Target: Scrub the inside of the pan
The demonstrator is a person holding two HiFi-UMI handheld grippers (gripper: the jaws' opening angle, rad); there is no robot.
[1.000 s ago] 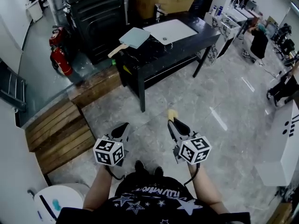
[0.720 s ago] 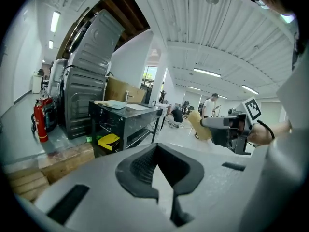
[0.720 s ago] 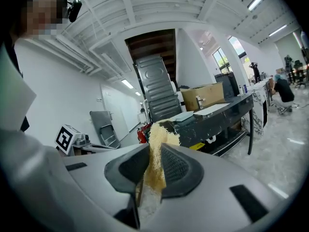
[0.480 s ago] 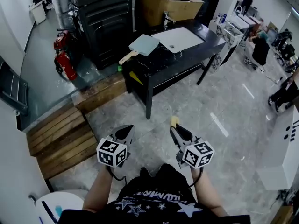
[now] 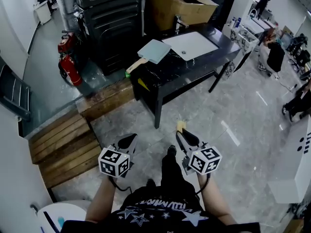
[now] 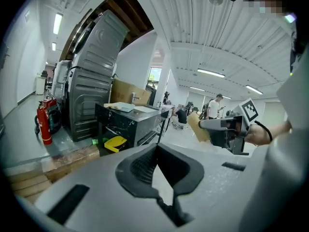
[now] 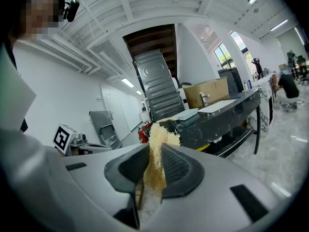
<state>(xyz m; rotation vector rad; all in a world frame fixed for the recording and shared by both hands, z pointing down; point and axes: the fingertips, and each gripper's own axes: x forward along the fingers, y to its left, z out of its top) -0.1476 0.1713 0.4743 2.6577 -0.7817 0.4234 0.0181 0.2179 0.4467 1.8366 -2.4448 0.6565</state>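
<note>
The pan (image 5: pixel 153 51) lies at the left end of the far black tabletop (image 5: pixel 197 64), beside a white sink (image 5: pixel 190 45) (a cardboard box (image 5: pixel 180 4) stands behind). Grey stone floor (image 5: pixel 243 130) lies between. Near the person, the left hand-held gripper (image 5: pixel 127 142) is closed and empty; the right hand-held gripper (image 5: pixel 182 133) clamps a yellow scourer (image 5: pixel 180 126).

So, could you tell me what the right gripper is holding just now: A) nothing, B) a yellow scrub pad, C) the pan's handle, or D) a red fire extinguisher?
B: in the right gripper view the right gripper has its jaws shut on a fibrous yellow scrub pad, while the pan lies apart on the black table ahead.
</note>
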